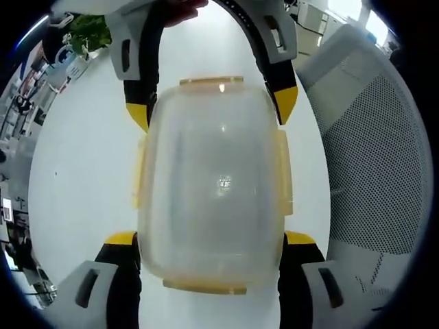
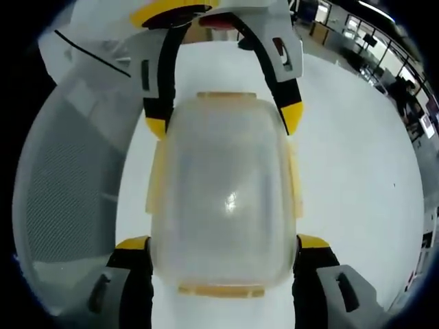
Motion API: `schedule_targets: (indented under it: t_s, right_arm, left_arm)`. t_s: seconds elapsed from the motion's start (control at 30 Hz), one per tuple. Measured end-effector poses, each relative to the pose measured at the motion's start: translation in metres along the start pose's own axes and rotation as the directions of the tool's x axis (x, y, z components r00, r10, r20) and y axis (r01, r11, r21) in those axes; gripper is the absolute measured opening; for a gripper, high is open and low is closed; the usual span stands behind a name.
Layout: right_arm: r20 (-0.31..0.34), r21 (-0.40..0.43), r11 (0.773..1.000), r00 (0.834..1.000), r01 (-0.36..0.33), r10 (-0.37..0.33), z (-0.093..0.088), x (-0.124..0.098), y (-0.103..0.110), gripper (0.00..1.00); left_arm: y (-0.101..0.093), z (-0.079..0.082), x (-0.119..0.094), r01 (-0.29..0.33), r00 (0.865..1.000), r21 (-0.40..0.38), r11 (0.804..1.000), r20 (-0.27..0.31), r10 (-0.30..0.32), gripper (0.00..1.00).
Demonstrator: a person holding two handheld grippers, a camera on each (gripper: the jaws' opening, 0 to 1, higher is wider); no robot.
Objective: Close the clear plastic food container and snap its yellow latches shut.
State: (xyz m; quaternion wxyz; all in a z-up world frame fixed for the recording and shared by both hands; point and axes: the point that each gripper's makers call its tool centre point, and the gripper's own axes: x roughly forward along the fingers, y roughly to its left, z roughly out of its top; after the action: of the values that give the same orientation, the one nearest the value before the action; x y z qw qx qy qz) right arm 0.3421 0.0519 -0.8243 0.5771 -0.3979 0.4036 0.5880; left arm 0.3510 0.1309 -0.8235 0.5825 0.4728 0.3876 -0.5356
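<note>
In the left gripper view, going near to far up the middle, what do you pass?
Near yellow latch → clear container lid → far yellow latch → the right gripper reaching in from beyond, over the white table.

A plain white table [image 1: 82,171] spreads wide under bright, even light. Just beside it stands a grey office chair [image 1: 374,171] with a perforated mesh back. Beyond the far edge sits a leafy green plant [image 1: 89,31] among cluttered desks [image 1: 27,96], and the open office carries on with more workstations [image 2: 384,62].
</note>
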Motion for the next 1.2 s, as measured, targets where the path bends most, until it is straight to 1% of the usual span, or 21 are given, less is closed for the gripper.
schedule_targets:
  t_s: [0.4, 0.53, 0.7, 0.9, 1.2]
  right_arm:
    - [-0.005, -0.001, 1.0, 1.0, -0.001, 0.001, 0.011, 0.004, -0.002, 0.85]
    - [-0.012, -0.001, 1.0, 1.0, -0.001, 0.001, 0.011, 0.004, -0.003, 0.85]
    - [-0.008, -0.001, 1.0, 1.0, -0.005, 0.005, 0.01, 0.004, -0.003, 0.85]
    - [-0.003, 0.001, 1.0, 1.0, -0.003, 0.003, 0.01, 0.004, -0.002, 0.85]
    - [0.0, -0.001, 1.0, 1.0, -0.008, 0.008, 0.01, 0.004, -0.002, 0.85]
  left_arm:
    - [0.002, -0.011, -0.003, -0.001, 1.0, 0.0, 1.0, 0.002, 0.001, 0.83]
    - [0.002, -0.011, -0.002, -0.006, 1.0, 0.0, 1.0, 0.008, 0.006, 0.84]
    - [0.002, -0.011, -0.002, -0.014, 1.0, 0.004, 1.0, -0.004, 0.014, 0.84]
    - [0.002, -0.011, -0.002, -0.011, 1.0, 0.003, 1.0, 0.004, 0.011, 0.84]
    - [0.002, -0.011, -0.001, -0.007, 1.0, 0.003, 1.0, 0.001, 0.007, 0.84]
